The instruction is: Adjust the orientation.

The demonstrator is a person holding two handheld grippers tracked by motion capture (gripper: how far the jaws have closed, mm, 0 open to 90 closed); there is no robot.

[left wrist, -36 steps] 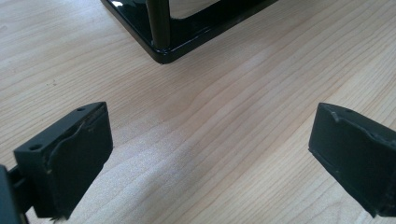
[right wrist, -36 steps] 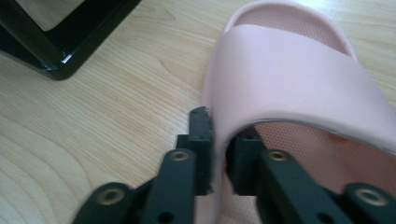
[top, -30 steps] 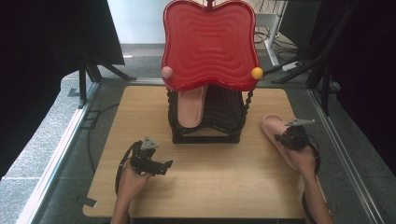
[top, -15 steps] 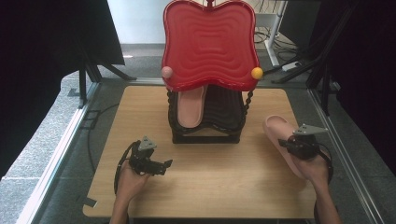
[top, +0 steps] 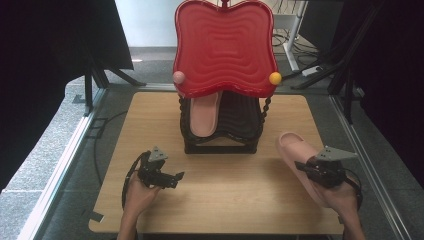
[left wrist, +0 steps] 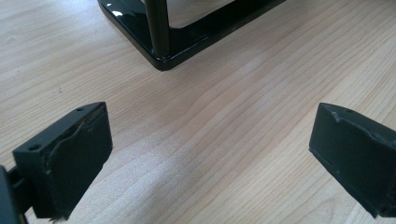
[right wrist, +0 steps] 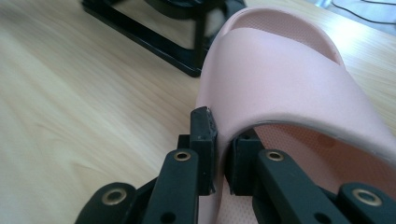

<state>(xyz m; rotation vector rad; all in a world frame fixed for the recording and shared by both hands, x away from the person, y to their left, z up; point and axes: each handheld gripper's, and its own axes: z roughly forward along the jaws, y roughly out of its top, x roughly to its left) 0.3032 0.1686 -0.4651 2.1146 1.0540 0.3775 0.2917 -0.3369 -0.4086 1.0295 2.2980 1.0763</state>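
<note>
Pink slipper (top: 300,155) — pinched at its strap by the right gripper (right wrist: 219,149) — has lifted off the table, rack-bound; left gripper (top: 167,176) idles agape.

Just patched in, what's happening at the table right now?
A person works two claws at a wooden table. The right claw is shut on the side wall of a pink slipper, holding it to the right of the black shoe rack. A matching slipper already sits in the rack under its red top. The left claw rests open over bare wood near the rack's corner.
</note>
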